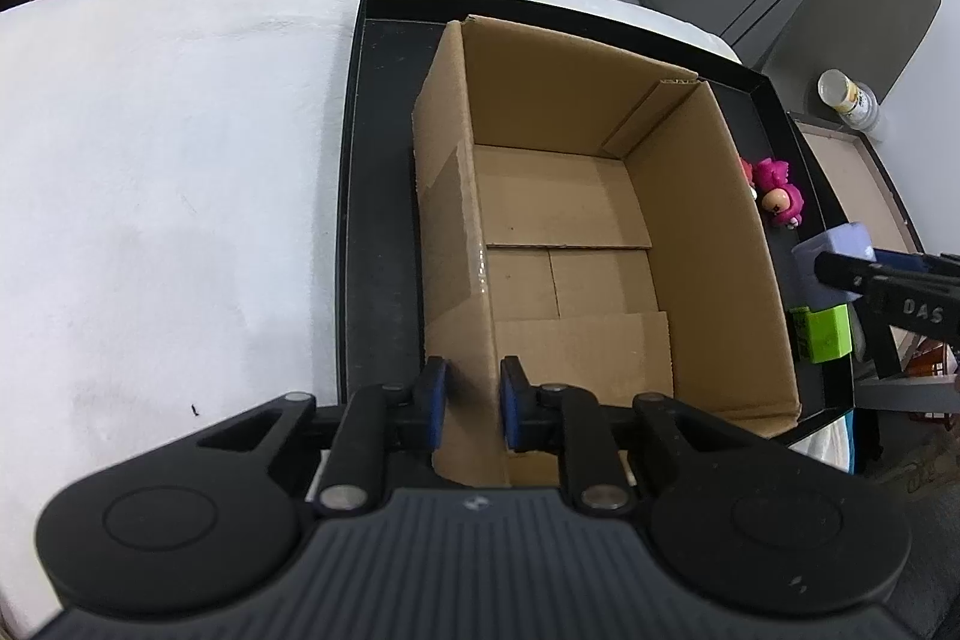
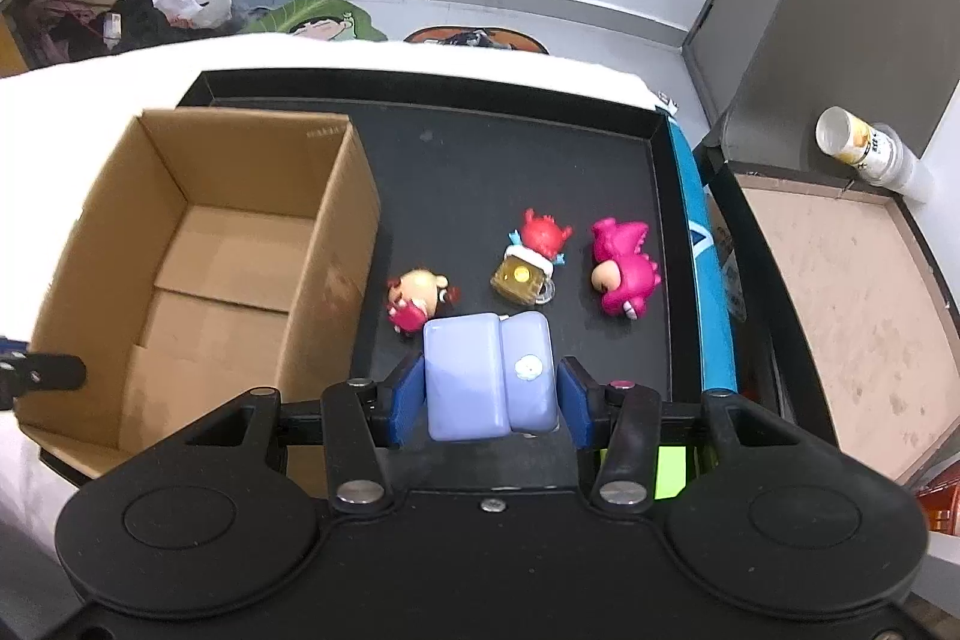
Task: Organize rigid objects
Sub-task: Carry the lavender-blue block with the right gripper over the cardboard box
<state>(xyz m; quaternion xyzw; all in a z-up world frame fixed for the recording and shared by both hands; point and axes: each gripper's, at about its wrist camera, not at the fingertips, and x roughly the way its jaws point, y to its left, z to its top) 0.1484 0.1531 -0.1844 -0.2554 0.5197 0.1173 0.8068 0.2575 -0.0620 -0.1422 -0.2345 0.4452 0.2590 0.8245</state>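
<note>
The left gripper [image 1: 471,403] pinches the near wall of the open cardboard box [image 1: 576,220] between its blue pads, jaws narrow on the cardboard. The box stands in a black tray [image 2: 510,100] on a white-covered surface [image 1: 168,172]. The right gripper [image 2: 487,397] clamps a lilac block [image 2: 480,376] between its pads, just beside the box's right wall, with a green block [image 1: 825,334] under it. Beyond it, on the tray floor, lie a small red-and-tan figure [image 2: 414,301], a red crab figure on a mug [image 2: 531,262] and a pink dinosaur figure [image 2: 624,262]. A paper cup [image 2: 864,148] lies on a side table further off.
</note>
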